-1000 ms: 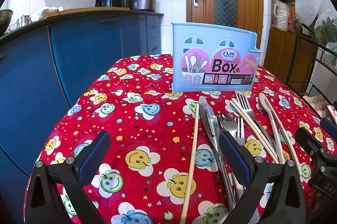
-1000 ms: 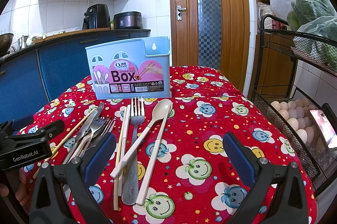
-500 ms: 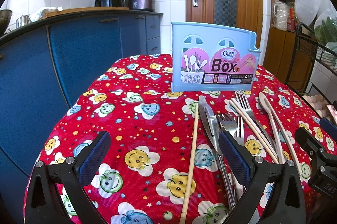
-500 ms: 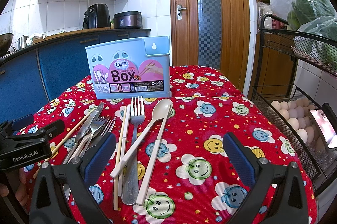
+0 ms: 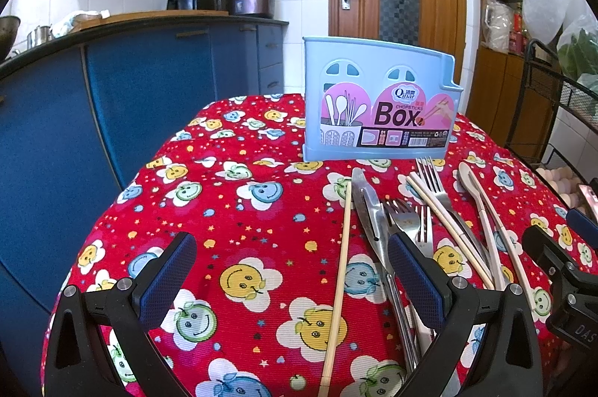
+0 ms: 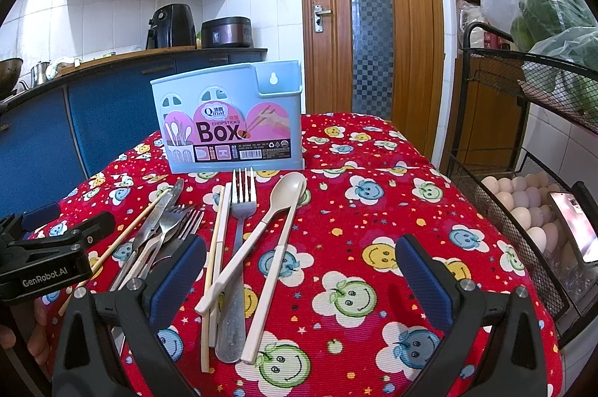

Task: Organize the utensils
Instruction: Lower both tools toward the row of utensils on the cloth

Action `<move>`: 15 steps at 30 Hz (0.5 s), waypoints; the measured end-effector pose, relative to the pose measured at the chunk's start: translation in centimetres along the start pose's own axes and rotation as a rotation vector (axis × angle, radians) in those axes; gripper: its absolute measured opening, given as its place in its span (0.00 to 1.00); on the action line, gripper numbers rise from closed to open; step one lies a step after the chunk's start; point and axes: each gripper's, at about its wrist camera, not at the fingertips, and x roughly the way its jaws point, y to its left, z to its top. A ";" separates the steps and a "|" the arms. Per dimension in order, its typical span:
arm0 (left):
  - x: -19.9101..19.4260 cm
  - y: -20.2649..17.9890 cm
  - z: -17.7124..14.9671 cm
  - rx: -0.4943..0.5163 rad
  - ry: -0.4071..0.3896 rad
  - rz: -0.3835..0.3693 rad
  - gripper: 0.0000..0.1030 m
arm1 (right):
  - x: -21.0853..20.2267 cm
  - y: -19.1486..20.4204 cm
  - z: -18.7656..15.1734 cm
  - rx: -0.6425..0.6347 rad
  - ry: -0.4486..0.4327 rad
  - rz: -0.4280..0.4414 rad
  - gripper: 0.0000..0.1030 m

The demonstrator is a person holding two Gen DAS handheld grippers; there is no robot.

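A light blue utensil box (image 5: 379, 105) (image 6: 230, 120) stands upright at the far side of the red smiley tablecloth (image 5: 239, 217). In front of it lie a wooden chopstick (image 5: 338, 285), a steel knife (image 5: 368, 210), steel forks (image 6: 243, 199), a cream spoon (image 6: 261, 228) and cream chopsticks (image 6: 220, 247). My left gripper (image 5: 291, 281) hovers open over the cloth, just left of the pile. Empty and open, my right gripper (image 6: 299, 281) hangs over the near ends of the cream utensils. The left gripper's body (image 6: 48, 258) shows at the right view's left edge.
Blue kitchen cabinets (image 5: 112, 105) run along the left. A wooden door (image 6: 373, 23) is behind the table. At the right stands a black wire rack (image 6: 523, 172) holding eggs (image 6: 523, 206) and bagged greens. The table's right edge drops off beside it.
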 end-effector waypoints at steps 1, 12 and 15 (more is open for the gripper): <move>0.0 0.0 0.0 0.001 0.001 0.000 0.99 | -0.1 0.0 -0.1 0.001 0.002 0.000 1.00; 0.6 -0.3 0.4 0.002 0.044 -0.020 0.99 | 1.4 -1.4 0.6 0.078 0.103 0.071 1.00; 0.9 -0.1 0.8 0.001 0.062 -0.035 0.99 | 1.7 -1.9 1.2 0.093 0.132 0.094 1.00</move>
